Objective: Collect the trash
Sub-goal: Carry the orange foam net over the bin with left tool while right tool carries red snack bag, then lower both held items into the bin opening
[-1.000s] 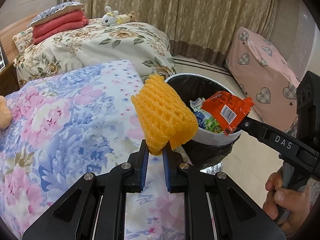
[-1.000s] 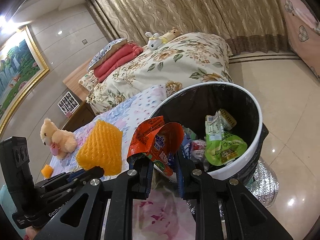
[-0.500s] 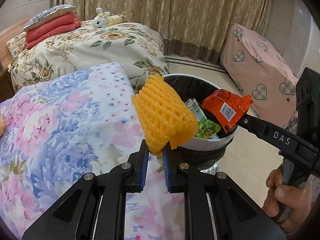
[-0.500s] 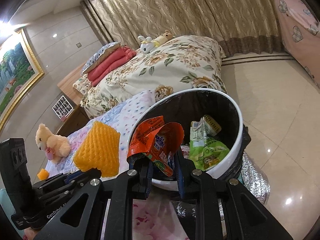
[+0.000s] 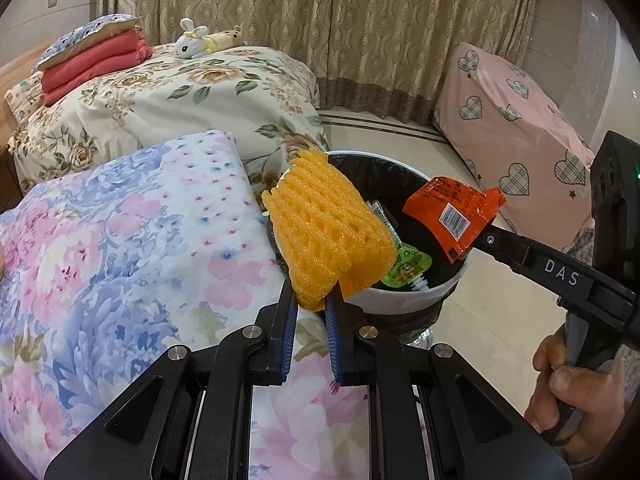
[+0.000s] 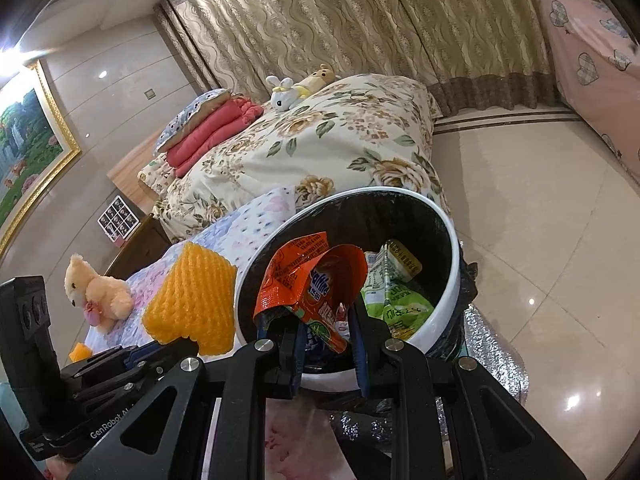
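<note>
two grippers (image 5: 310, 308) (image 6: 326, 320), one bin (image 6: 448, 296), one foam net (image 5: 328, 236), one orange wrapper (image 6: 308, 280), three plush toys (image 6: 98, 294) (two distant)

Orange foam net (image 5: 330, 232), red-orange wrapper (image 5: 452, 210)

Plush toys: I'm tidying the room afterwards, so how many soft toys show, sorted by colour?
White: 1, the rabbit on the floral quilt
Yellow-tan: 1, the toy lying beside the rabbit
Peach: 1, the teddy bear on the blue bedspread
Total: 3
</note>
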### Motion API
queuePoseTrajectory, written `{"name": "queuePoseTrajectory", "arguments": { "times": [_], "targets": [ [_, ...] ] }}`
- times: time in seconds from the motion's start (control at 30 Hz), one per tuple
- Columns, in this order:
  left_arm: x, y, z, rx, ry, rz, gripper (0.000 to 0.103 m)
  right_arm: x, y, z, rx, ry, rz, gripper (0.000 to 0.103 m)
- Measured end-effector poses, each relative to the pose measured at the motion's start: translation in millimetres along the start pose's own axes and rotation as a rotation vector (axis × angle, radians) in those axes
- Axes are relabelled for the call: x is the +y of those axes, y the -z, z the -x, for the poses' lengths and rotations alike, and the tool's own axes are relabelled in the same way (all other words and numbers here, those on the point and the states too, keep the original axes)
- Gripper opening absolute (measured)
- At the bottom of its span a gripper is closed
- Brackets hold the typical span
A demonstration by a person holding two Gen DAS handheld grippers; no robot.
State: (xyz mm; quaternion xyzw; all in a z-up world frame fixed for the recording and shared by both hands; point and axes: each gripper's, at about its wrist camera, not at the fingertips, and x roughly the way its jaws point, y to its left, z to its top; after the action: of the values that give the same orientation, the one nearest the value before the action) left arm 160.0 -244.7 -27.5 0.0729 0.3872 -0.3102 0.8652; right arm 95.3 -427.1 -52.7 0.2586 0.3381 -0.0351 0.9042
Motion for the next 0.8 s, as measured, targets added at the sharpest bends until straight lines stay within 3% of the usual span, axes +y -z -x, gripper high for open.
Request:
{"name": "queuePoseTrajectory", "arguments": {
  "times": [0.8],
  "targets": [
    [-19.5,-18.3,-18.3,0.011,0.017,-0.042,0.013,-13.7,-15.2,-6.4,0.006,0.016,0.006,0.02]
  ]
}}
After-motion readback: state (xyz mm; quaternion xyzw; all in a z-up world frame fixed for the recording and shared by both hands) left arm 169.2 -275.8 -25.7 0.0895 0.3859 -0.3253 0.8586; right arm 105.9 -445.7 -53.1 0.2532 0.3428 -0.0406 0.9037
